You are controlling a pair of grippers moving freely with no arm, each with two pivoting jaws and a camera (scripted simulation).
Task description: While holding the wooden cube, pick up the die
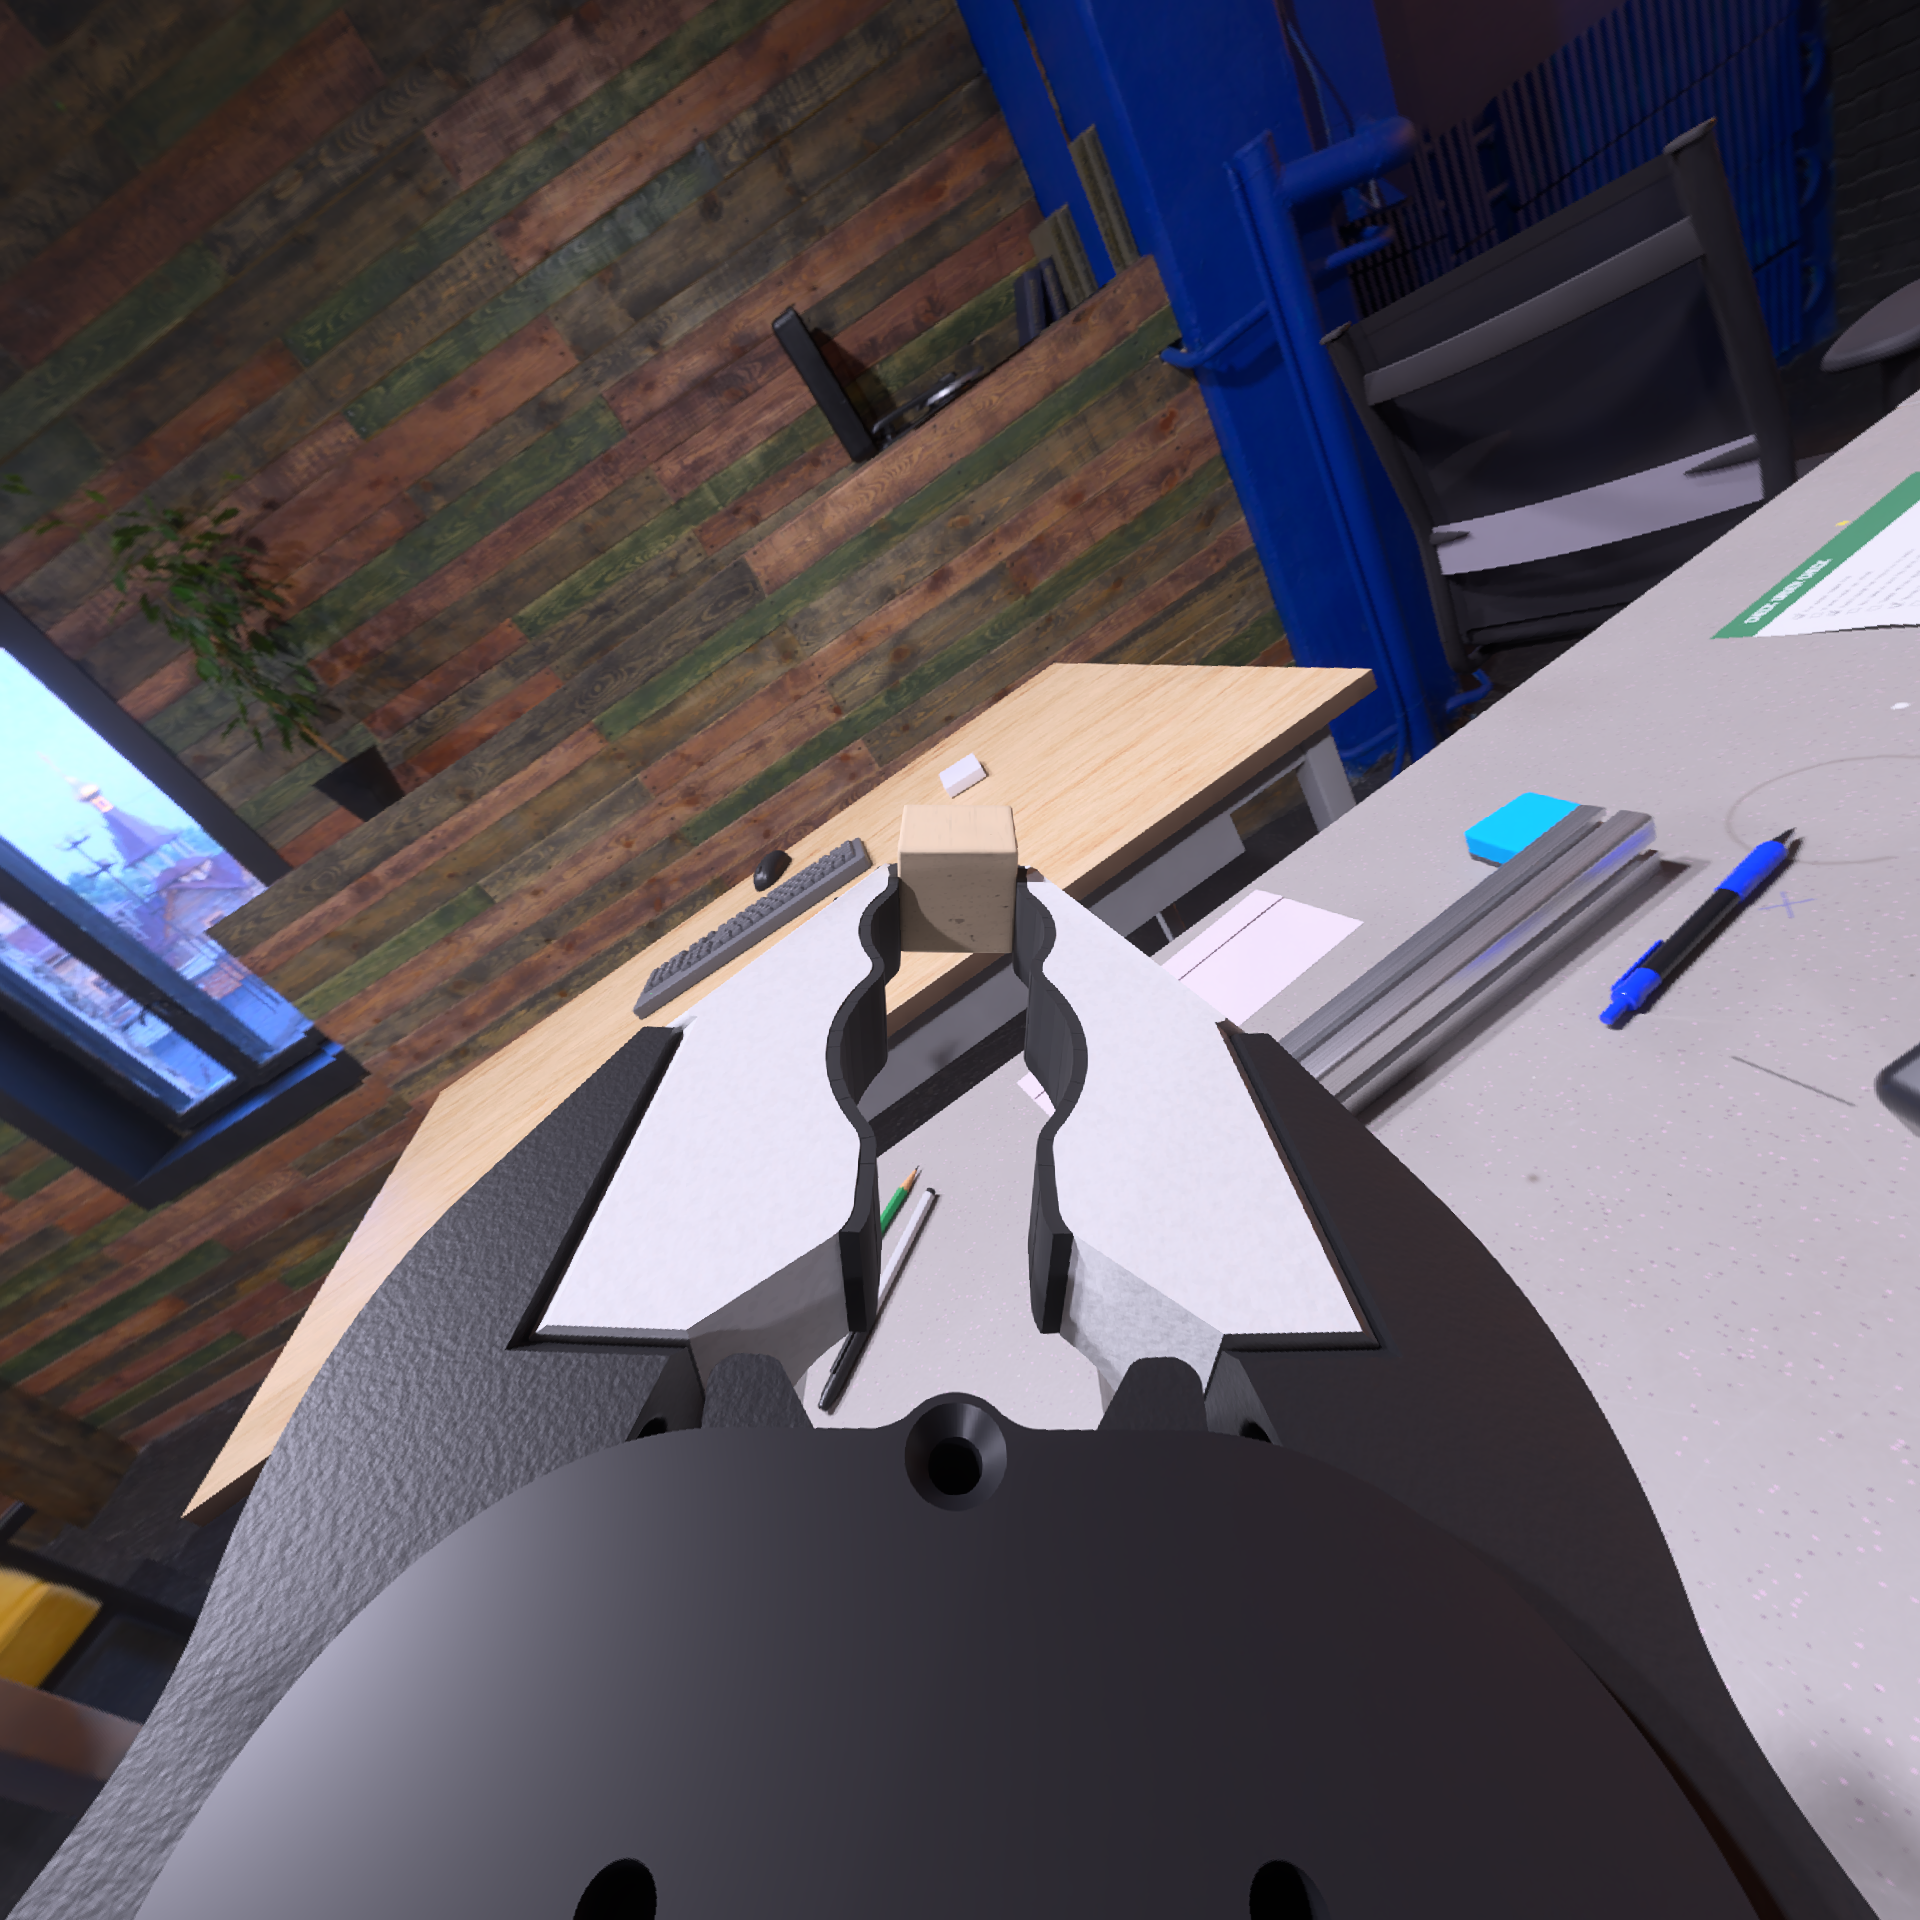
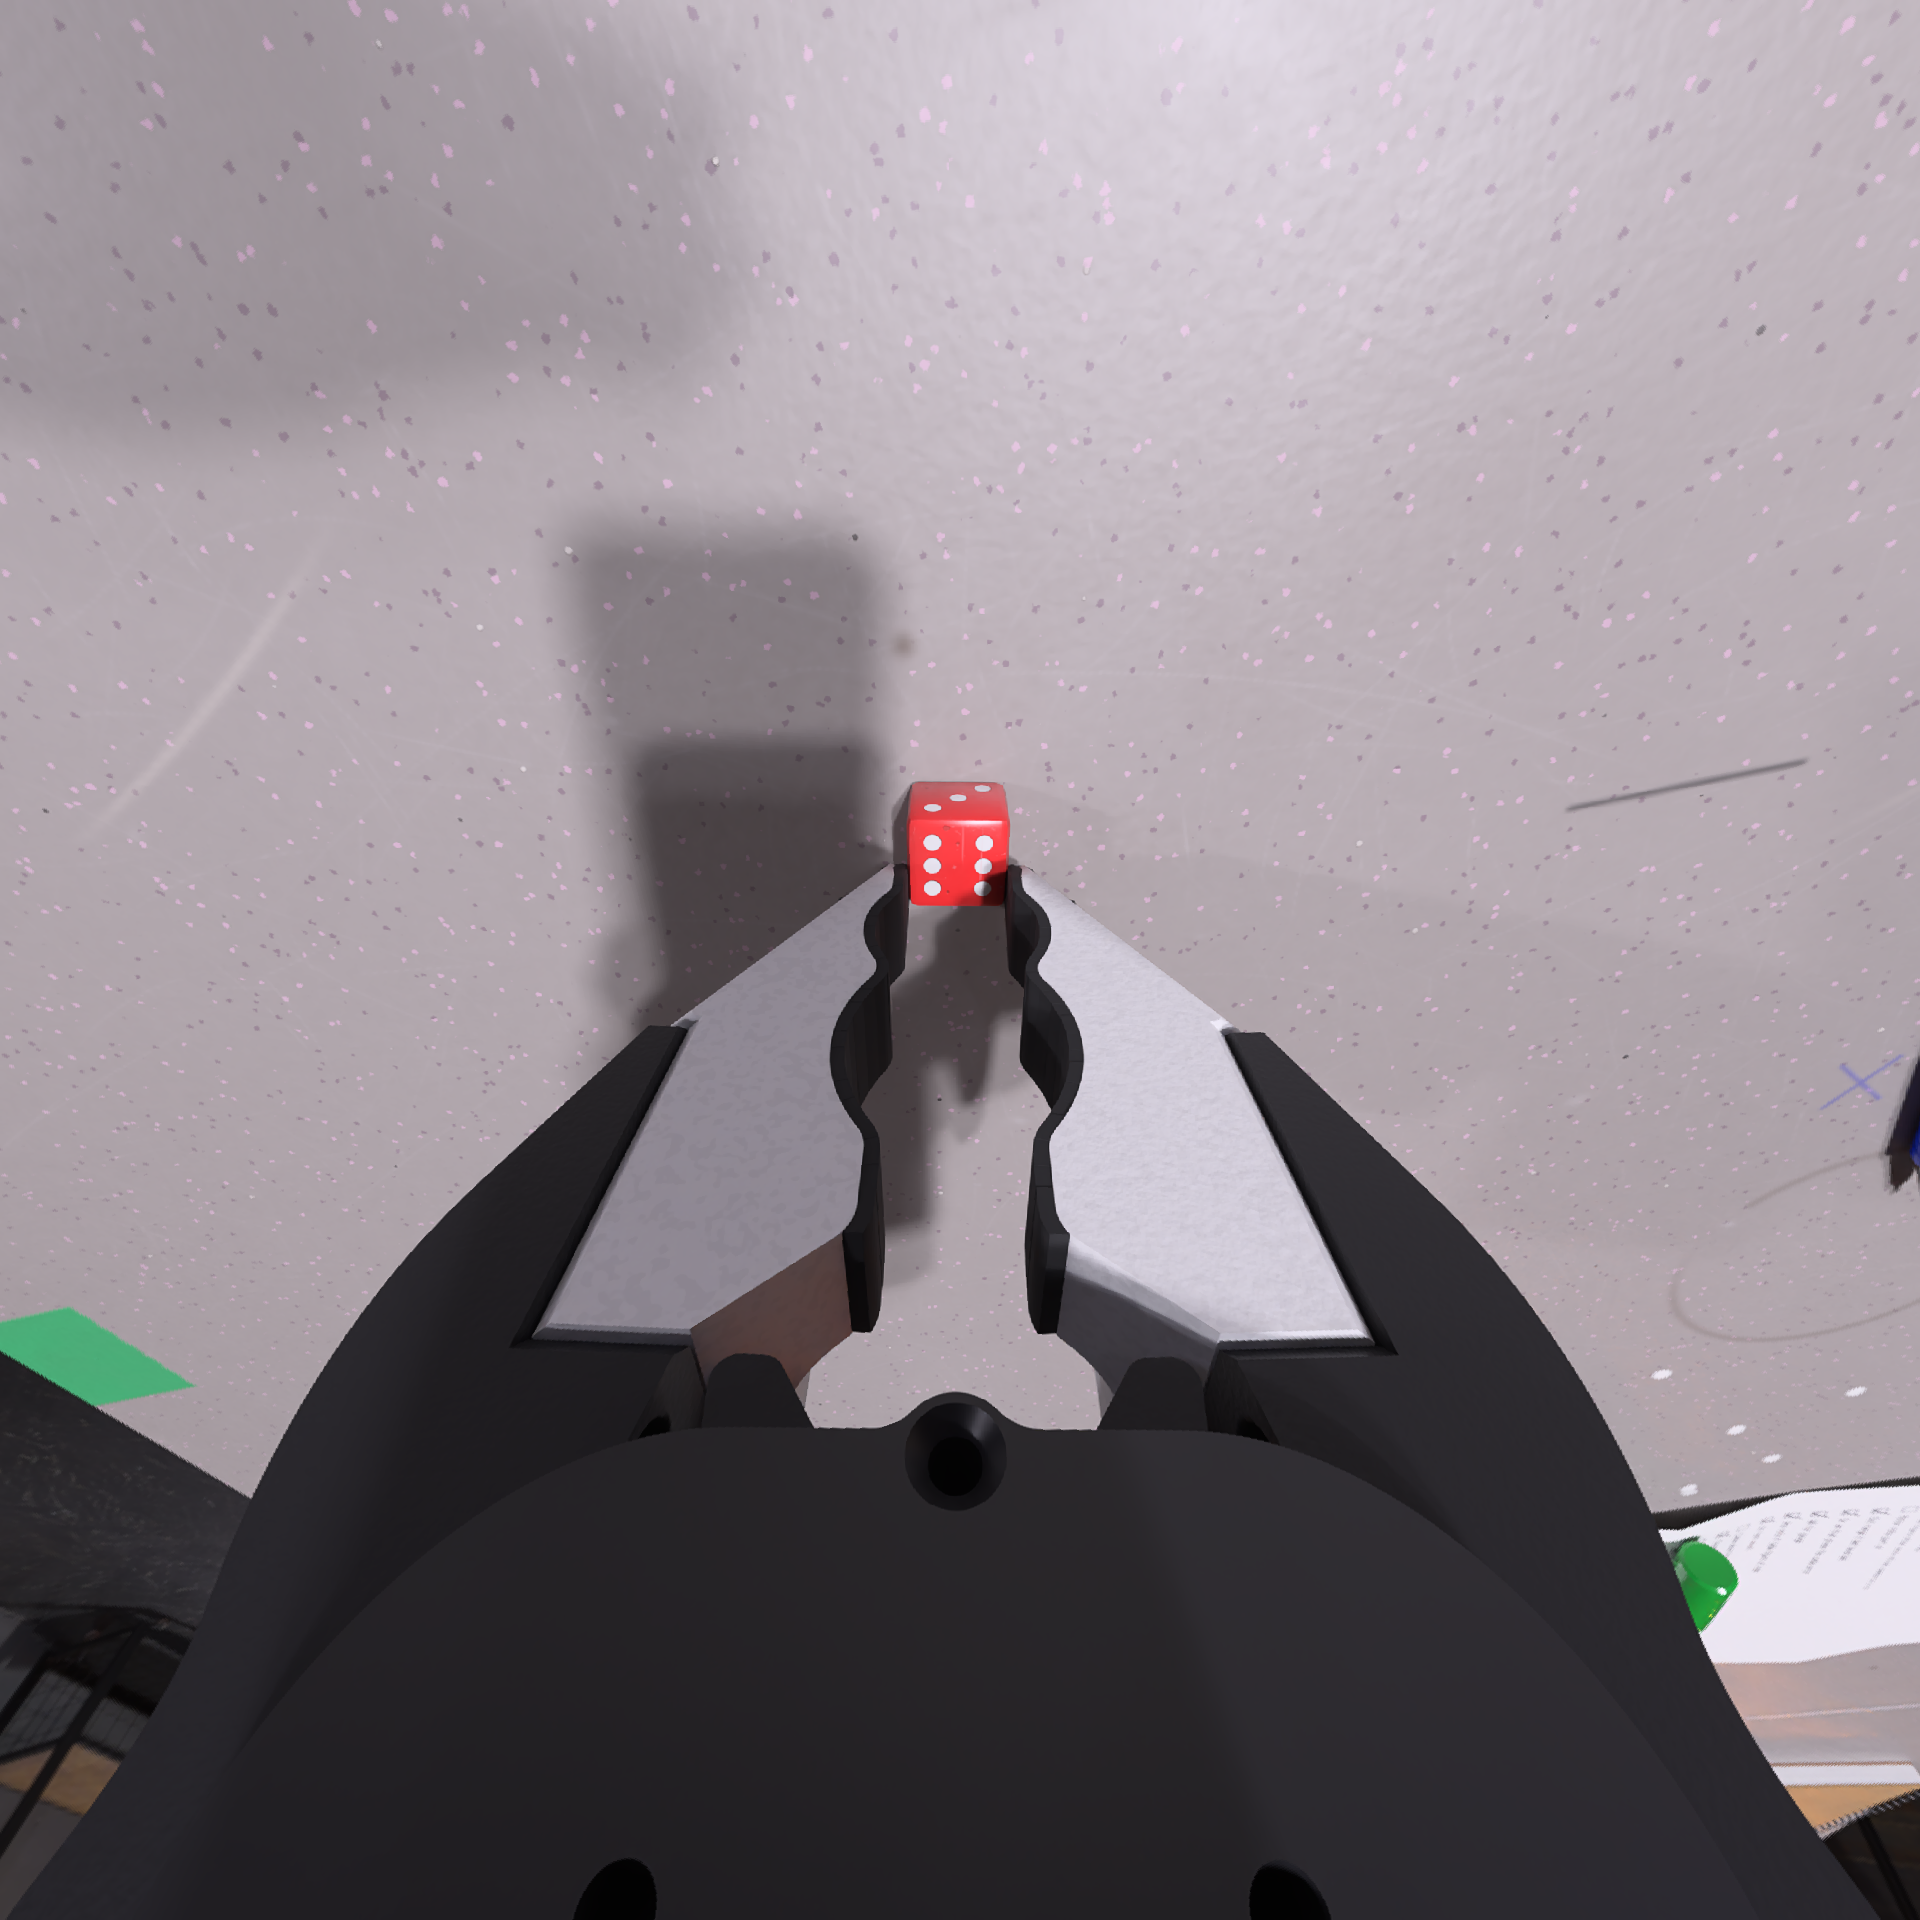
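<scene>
My left gripper point(image 1: 957, 906) is shut on the pale wooden cube point(image 1: 956, 868), which sits between the two fingertips and is held in the air above the near edge of the grey speckled table point(image 1: 1558, 1299). In the right wrist view, my right gripper point(image 2: 956, 888) is shut on the red die point(image 2: 956, 840) with white pips, gripped at the fingertips over the same speckled tabletop point(image 2: 1247, 416). The gripper's dark shadow falls on the table to the left of the die. Neither gripper shows in the other's view.
A blue pen point(image 1: 1704, 925), a blue eraser point(image 1: 1522, 826), grey metal bars point(image 1: 1475, 956), white paper point(image 1: 1257, 935) and a pencil and pen point(image 1: 899, 1216) lie on the table. A wooden desk point(image 1: 1143, 748) with a keyboard point(image 1: 758, 925) stands beyond. A green object point(image 2: 1704, 1579) rests beside a printed sheet point(image 2: 1829, 1569).
</scene>
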